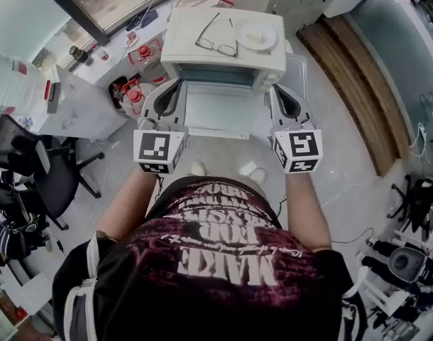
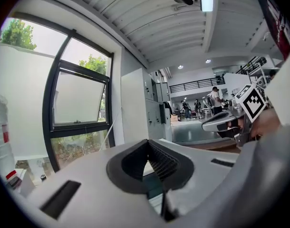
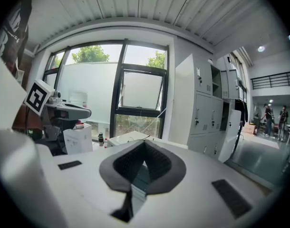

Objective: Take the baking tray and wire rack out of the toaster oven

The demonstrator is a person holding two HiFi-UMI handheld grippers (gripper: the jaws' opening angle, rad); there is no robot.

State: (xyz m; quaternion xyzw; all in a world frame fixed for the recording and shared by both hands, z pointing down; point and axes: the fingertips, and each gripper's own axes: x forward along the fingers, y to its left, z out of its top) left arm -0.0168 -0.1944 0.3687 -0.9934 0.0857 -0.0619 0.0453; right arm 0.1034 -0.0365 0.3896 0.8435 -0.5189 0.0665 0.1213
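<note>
A white toaster oven (image 1: pixel 223 45) stands in front of me with its door (image 1: pixel 218 112) folded down and open. Its cavity (image 1: pixel 216 75) looks dark, and neither a baking tray nor a wire rack shows inside it. My left gripper (image 1: pixel 176 85) hangs at the door's left edge and my right gripper (image 1: pixel 276 91) at its right edge, both pointing at the oven. The left gripper (image 2: pixel 147 159) has its jaws together with nothing between them. The right gripper (image 3: pixel 144 161) is shut and empty too, with the oven's top (image 3: pixel 128 137) just beyond it.
Glasses (image 1: pixel 216 41) and a white plate (image 1: pixel 255 34) lie on the oven's top. A white box (image 1: pixel 78 105) and red-capped bottles (image 1: pixel 135 94) stand to the left, near a black office chair (image 1: pixel 50 172). A wooden step (image 1: pixel 351 84) runs along the right.
</note>
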